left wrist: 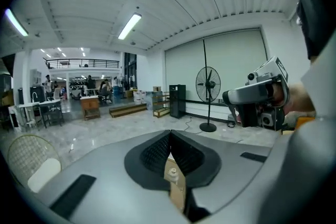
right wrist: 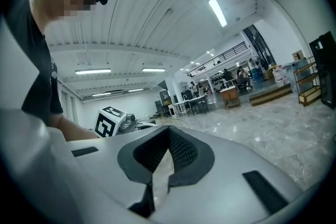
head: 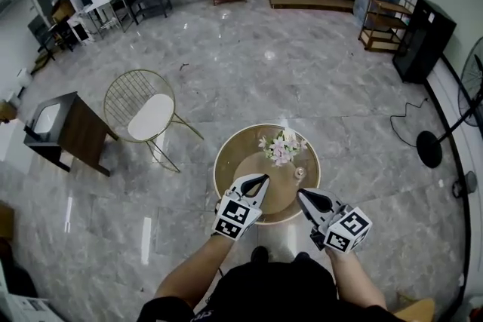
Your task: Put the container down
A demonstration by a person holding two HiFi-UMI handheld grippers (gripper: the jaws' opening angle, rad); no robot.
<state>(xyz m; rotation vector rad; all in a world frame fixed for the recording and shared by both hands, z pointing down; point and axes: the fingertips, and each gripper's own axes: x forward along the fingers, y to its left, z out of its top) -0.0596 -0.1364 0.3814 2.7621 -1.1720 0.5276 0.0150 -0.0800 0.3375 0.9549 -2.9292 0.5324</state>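
Container [head: 299,173], small and pale, stands on the round bench [head: 226,154] right of centre in the head view, just below a bunch of flowers [head: 281,147]. The left gripper [head: 264,178] hovers over the bench's near edge to the container's left. Its fingers [left wrist: 155,153] are closed tip to tip and grip nothing. What seems to be the same container [left wrist: 171,172] shows low in the left gripper view, in the gap beneath them. The right gripper [head: 301,194] sits just below the container in the head view, its fingers [right wrist: 181,150] also pressed together and empty. A wire chair [head: 147,113] stands at centre left, and a floor fan [head: 432,148] at the right edge.
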